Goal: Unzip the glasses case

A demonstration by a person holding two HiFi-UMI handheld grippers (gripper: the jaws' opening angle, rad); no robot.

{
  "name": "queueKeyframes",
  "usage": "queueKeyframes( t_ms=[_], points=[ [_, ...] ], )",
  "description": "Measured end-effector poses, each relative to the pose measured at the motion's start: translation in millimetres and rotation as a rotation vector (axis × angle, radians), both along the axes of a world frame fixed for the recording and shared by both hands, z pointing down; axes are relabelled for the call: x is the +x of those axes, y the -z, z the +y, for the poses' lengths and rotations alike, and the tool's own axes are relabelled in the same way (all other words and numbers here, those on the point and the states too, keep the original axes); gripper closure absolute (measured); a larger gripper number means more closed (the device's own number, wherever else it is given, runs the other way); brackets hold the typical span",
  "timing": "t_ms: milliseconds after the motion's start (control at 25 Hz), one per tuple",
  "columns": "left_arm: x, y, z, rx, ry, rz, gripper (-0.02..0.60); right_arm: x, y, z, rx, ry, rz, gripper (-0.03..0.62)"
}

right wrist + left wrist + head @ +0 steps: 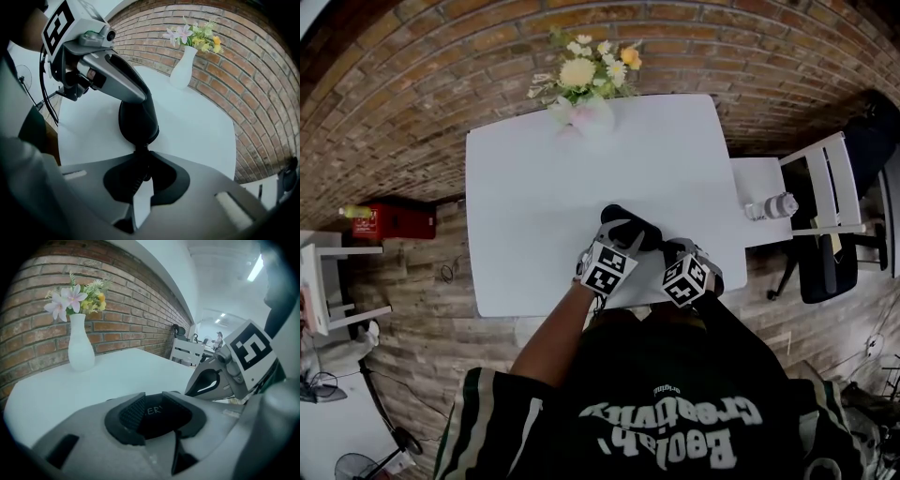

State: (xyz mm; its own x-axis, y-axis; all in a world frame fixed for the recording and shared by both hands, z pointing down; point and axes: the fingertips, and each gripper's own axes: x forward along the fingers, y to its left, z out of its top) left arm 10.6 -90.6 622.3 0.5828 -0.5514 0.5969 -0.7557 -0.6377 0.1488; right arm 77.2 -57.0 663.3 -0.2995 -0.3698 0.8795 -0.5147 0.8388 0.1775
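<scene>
The case (637,228), black and oblong, lay on the white surface (534,187) close to its near edge, in front of the person. Both tools met on it. The left tool (151,412) came in from the left and was clamped across the case's body: its ribbed pads (132,411) stood partly apart with the dark shell filling the gap between them, and pale lettering on the shell showed there. The right tool (140,176) sat just beside it at the case's right end, tilted steeply down. Its jaws were closed together, and a thin dark zip pull (139,152) ran from the rounded end of the case straight into them. Seen from that tool, the case rose narrow and upright on its end, with the left tool's grey finger reaching down onto its upper side. At the far edge of the surface a white vase (592,114) of flowers (586,66) stood against the brick wall (441,56), well apart from the case.
</scene>
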Motion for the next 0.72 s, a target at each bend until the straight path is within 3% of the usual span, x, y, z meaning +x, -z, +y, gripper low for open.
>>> queueKeyframes(
  t_ms=[560,720],
  points=[
    [0.9,-1.8,0.2,-0.03,0.009,-0.006,0.476,-1.6,1.0,-26.6,0.028,0.052,0.033,0.579],
    [1.4,-0.8,-2.1,-0.034,-0.003,-0.012,0.476,-3.0,1.2,-33.9,0.049,0.136,0.071,0.579]
  ],
)
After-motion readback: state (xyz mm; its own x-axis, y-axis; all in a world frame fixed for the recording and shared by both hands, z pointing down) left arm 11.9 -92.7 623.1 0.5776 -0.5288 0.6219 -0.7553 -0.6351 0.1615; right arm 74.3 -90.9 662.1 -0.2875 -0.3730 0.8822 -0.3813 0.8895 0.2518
